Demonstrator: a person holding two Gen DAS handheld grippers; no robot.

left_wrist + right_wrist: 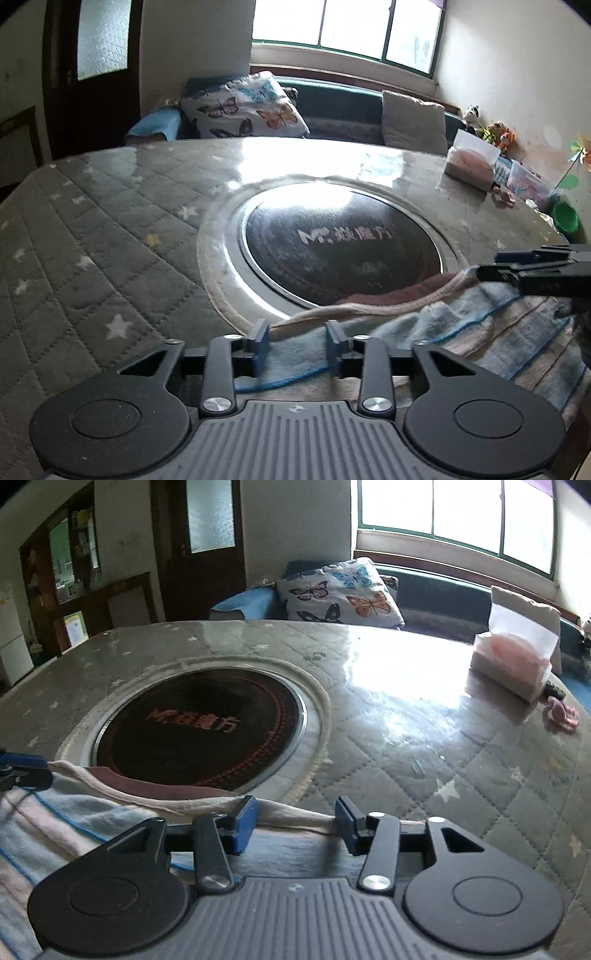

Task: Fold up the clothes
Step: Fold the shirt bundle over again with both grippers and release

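A striped garment (461,332) in pale blue, pink and cream lies on the near part of the table, its cream hem curving over the dark round hob. My left gripper (297,339) is open, its blue pads just above the garment's near left edge. My right gripper (295,821) is open over the garment's (74,819) right end, at its cream hem. The right gripper also shows in the left wrist view (524,269), at the right, above the cloth. The left gripper's tip shows at the left edge of the right wrist view (22,768).
The table (92,258) has a grey quilted star cover under a glossy sheet, with a round black hob (343,254) in the middle. A tissue box (513,664), pink object (561,712), green cup (565,218) and clutter stand far right. A sofa with butterfly pillow (247,107) lies behind.
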